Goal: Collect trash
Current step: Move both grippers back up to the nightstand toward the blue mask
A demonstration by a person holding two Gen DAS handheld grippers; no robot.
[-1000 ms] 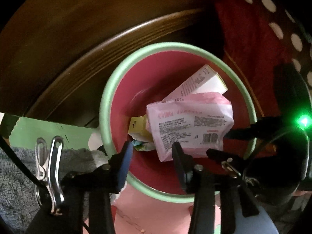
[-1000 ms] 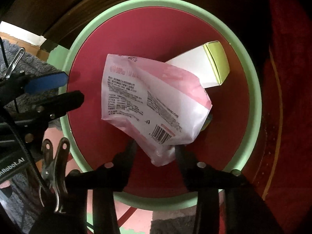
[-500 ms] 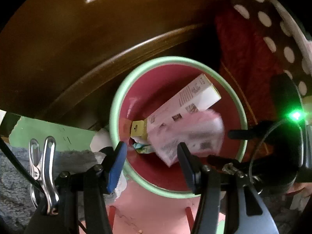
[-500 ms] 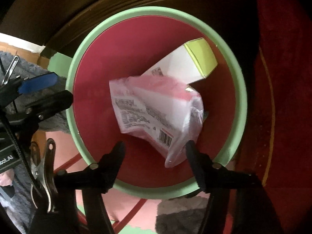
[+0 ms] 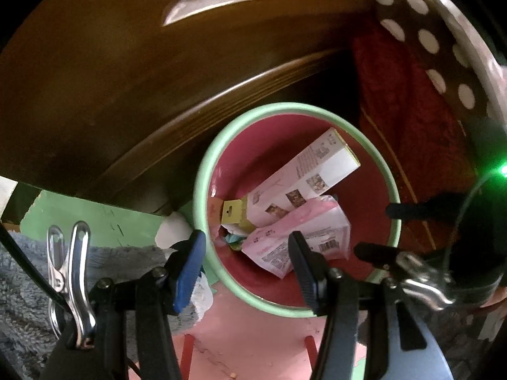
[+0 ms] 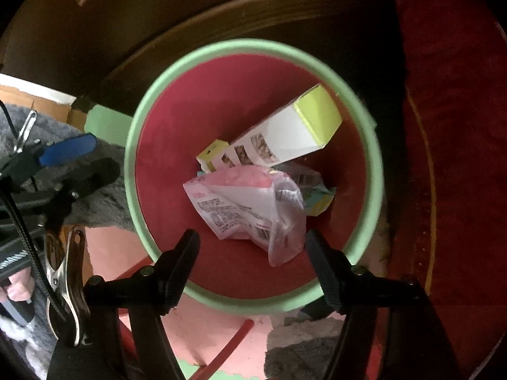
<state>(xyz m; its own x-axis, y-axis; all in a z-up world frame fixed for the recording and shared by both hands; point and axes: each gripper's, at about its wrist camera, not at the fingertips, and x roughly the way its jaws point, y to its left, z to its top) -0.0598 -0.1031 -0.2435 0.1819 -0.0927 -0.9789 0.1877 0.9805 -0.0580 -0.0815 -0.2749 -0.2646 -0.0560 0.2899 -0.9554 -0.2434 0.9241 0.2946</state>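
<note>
A bin with a green rim (image 5: 202,174) (image 6: 130,158) and red inside stands on the floor below both grippers. In it lies a crumpled pink wrapper (image 5: 317,224) (image 6: 234,196) on top of a long white box (image 5: 310,174) (image 6: 285,139) with a yellow-green end, plus small scraps (image 6: 320,199). My left gripper (image 5: 246,239) (image 6: 104,153) hangs open over the bin's near-left rim, empty. My right gripper (image 6: 252,237) (image 5: 389,229) is open above the bin's near edge; the wrapper lies well below its fingers, untouched.
Dark wooden furniture (image 5: 126,79) curves behind the bin. Red cloth (image 5: 412,110) and polka-dot fabric (image 5: 427,41) hang to the right. A grey fluffy rug (image 5: 25,269), a white crumpled scrap (image 5: 171,234) and pink and green floor mats (image 5: 247,342) lie near the bin.
The right gripper opened and let go of the pink wrapper, which dropped into the bin. Both grippers rose away from the bin, and the left jaws widened slightly.
</note>
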